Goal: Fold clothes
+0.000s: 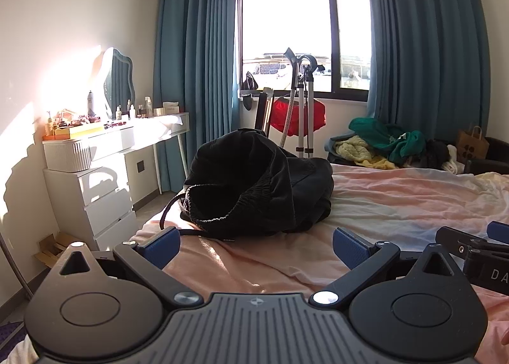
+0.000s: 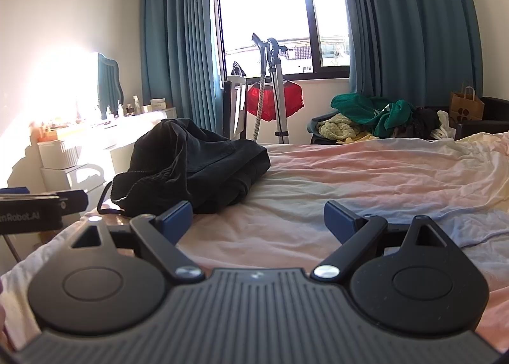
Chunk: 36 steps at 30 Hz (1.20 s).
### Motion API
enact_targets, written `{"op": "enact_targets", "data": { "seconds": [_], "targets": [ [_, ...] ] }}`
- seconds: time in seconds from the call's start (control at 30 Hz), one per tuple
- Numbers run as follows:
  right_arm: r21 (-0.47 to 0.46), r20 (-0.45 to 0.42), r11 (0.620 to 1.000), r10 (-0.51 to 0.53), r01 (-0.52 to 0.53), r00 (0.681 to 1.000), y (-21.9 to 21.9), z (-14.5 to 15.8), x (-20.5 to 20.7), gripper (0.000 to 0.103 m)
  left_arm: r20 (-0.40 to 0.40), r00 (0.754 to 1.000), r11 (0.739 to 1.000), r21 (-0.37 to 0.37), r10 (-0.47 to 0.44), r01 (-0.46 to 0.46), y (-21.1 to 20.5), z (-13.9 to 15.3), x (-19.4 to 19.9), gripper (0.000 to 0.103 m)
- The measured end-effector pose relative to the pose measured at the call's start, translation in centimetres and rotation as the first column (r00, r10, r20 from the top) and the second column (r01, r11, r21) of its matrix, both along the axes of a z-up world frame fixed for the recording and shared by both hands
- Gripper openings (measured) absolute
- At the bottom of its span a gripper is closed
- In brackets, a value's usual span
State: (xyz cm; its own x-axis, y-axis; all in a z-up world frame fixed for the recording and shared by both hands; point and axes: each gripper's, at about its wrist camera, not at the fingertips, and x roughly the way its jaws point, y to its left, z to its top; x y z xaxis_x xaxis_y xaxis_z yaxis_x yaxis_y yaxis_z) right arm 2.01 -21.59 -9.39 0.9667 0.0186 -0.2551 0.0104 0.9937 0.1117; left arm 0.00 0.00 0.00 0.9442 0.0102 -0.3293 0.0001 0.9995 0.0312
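Observation:
A crumpled black garment [image 1: 254,182] with an elastic waistband and a drawstring lies heaped on the bed [image 1: 397,201] near its left edge. It also shows in the right wrist view [image 2: 191,166], left of centre. My left gripper [image 1: 256,246] hovers open just in front of the heap, nothing between its blue pads. My right gripper [image 2: 258,220] is open too, low over the pale pink sheet [image 2: 366,173], to the right of the garment. Each gripper shows at the edge of the other's view: right gripper [image 1: 470,246], left gripper [image 2: 44,205].
A white dressing table [image 1: 95,154] with a mirror and bottles stands left of the bed. A garment steamer [image 1: 302,103] and a red cloth [image 1: 299,115] stand by the window. A pile of green and yellow clothes [image 2: 369,119] and a paper bag [image 2: 466,106] sit beyond the bed.

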Motion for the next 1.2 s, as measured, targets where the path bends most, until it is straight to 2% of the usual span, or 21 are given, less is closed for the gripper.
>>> {"op": "enact_targets", "data": {
  "seconds": [0.73,1.2],
  "targets": [
    [-0.004,0.005,1.000,0.002,-0.002,1.000,0.1,0.1,0.1,0.091,0.010,1.000,1.000,0.026,-0.003,0.003,-0.2,-0.1,-0.3,0.103],
    [0.008,0.019,1.000,0.002,-0.002,1.000,0.1,0.2,-0.2,0.091,-0.031,0.999,0.999,-0.042,-0.036,0.035,1.0,-0.9,1.0,0.103]
  ]
}}
